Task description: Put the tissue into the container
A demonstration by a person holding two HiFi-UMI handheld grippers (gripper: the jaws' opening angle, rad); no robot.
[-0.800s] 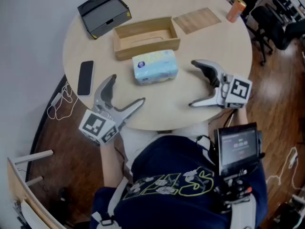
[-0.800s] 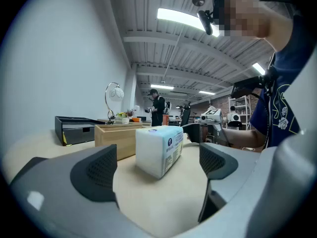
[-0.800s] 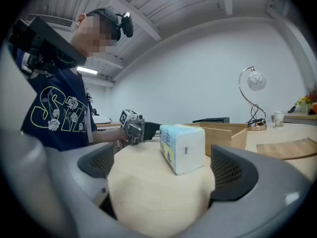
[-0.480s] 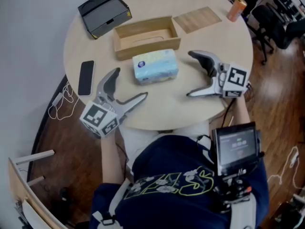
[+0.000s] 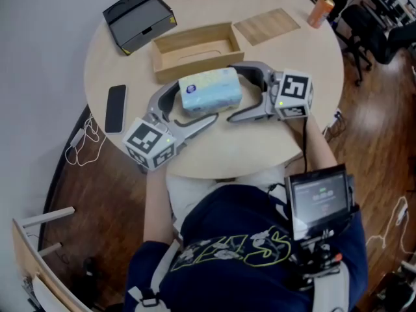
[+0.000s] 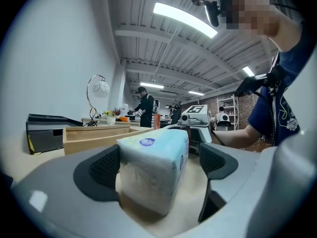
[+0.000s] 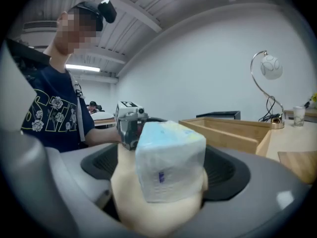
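Note:
A light blue tissue pack point(image 5: 209, 90) lies on the round table, just in front of an open wooden container point(image 5: 198, 58). My left gripper point(image 5: 197, 101) reaches round the pack's left end and my right gripper point(image 5: 230, 93) round its right end, both open. In the left gripper view the pack point(image 6: 153, 167) sits between the jaws of the left gripper point(image 6: 158, 165), close against the left pad with a gap on the right. In the right gripper view the pack point(image 7: 171, 160) stands between the wide jaws of the right gripper point(image 7: 166, 167). The container point(image 6: 94, 135) point(image 7: 233, 133) shows behind.
A black phone point(image 5: 116, 108) lies at the table's left edge. A black box point(image 5: 140, 18) sits at the far left, a wooden board point(image 5: 268, 26) beside the container, and an orange can point(image 5: 322, 12) at the far right. A screen point(image 5: 318, 197) hangs at the person's waist.
Both grippers have moved inward from the table's front edge and now straddle the tissue pack from either end. The pack has stayed where it was.

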